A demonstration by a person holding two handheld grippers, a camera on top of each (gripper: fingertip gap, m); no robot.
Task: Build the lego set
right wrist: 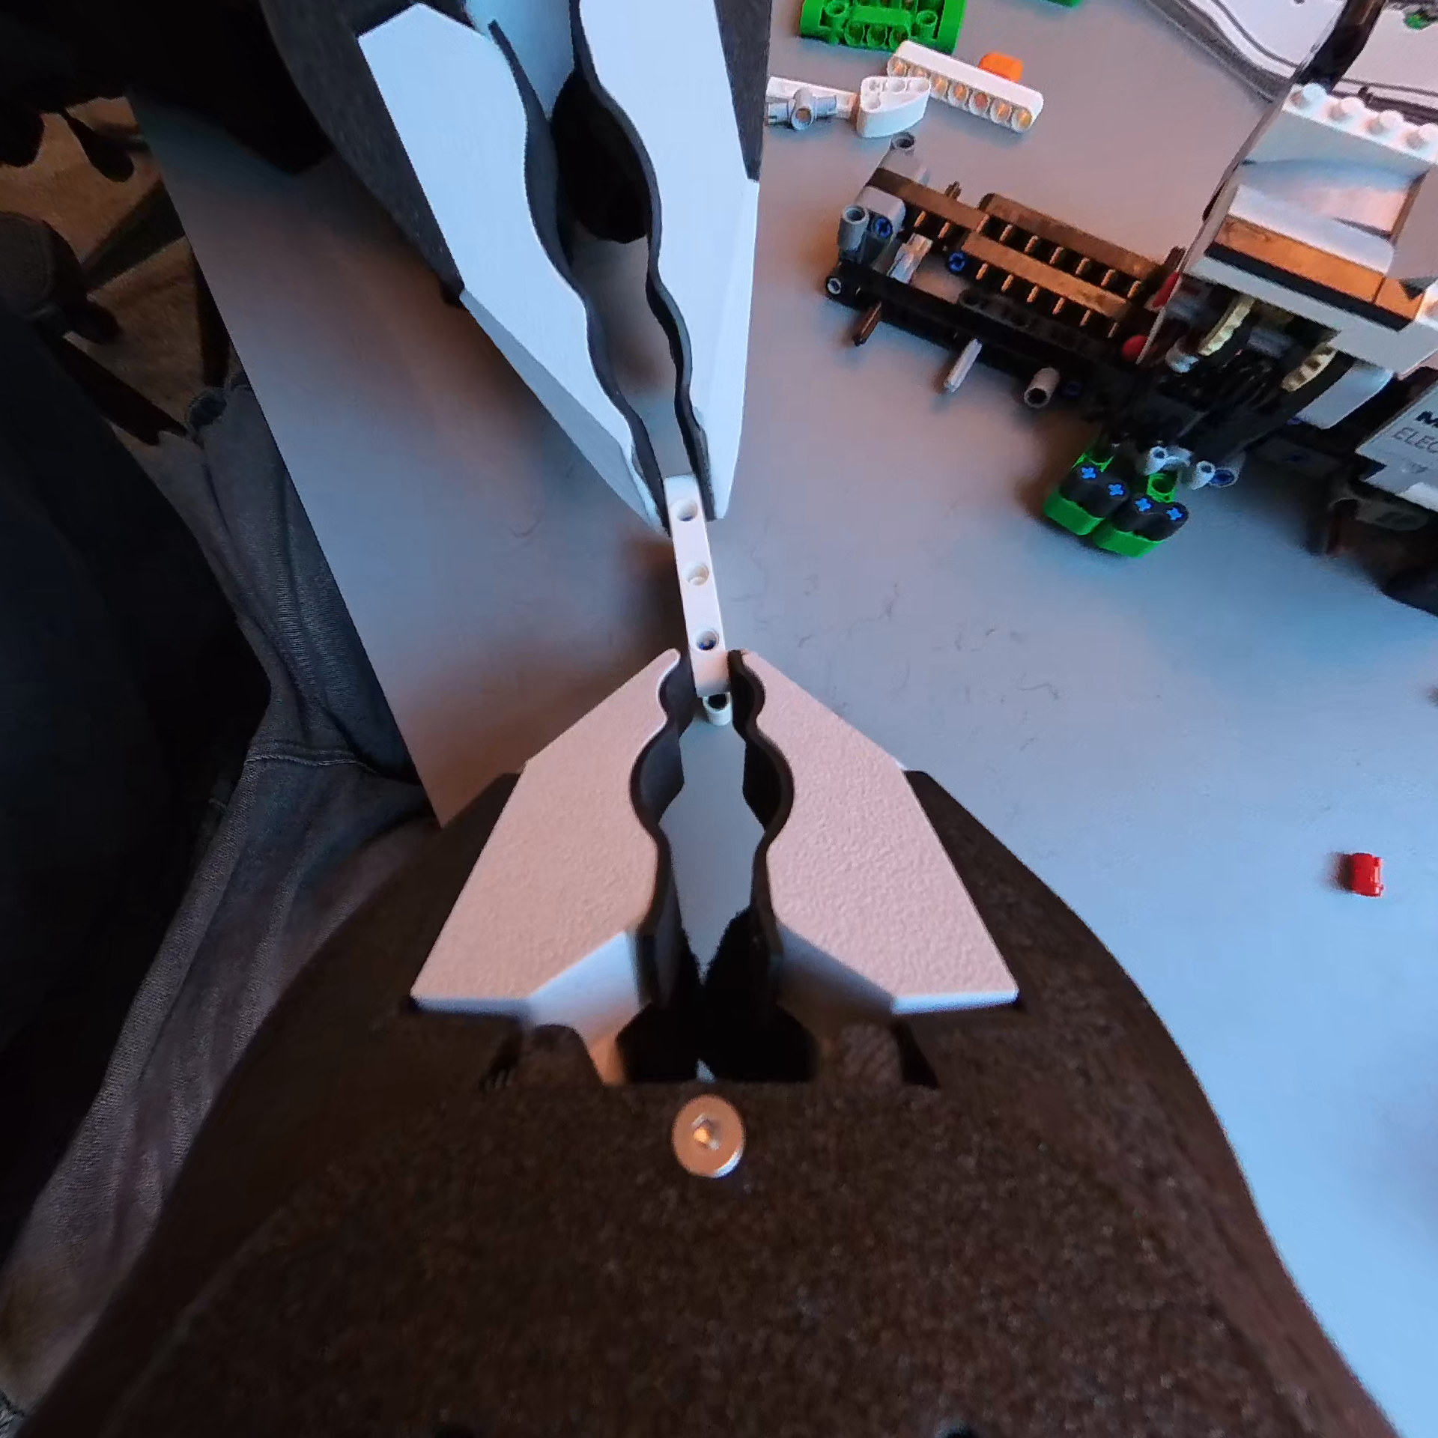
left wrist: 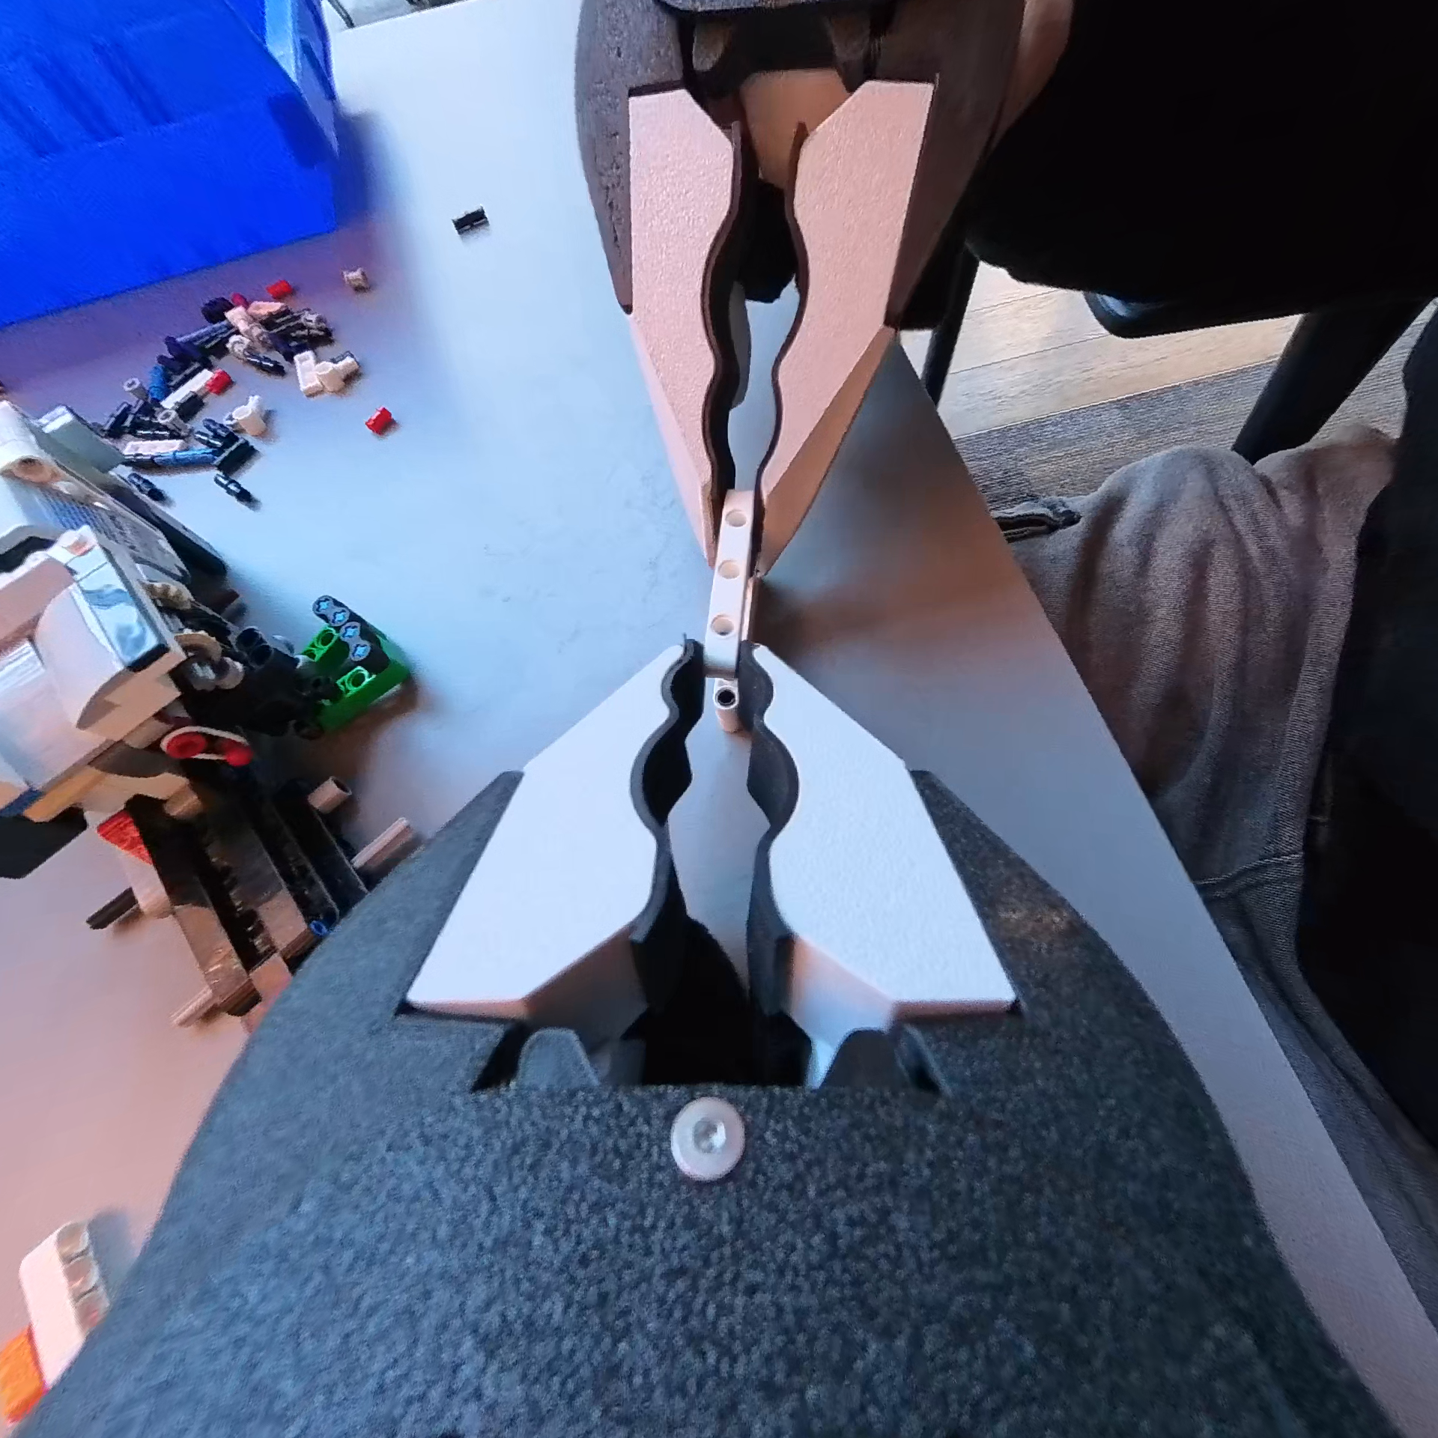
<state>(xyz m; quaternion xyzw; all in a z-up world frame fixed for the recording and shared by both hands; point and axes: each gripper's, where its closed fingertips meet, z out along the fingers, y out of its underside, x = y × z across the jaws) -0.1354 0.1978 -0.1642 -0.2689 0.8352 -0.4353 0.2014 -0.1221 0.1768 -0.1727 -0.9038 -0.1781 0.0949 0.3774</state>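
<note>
surface: grey table (right wrist: 973,661), loose parts around.
grip: my left gripper (left wrist: 720,685) and right gripper (right wrist: 712,685) both clamped the white beam (left wrist: 731,576).
risk: uneven pull could twist it free.

**Grippers, two, tip to tip**

Left gripper (left wrist: 720,669): jaws nearly closed, tips clamping one end of a white beam (left wrist: 731,576). Right gripper (right wrist: 710,669): same narrow set, tips clamping the other end. They face each other above the table edge.
</note>
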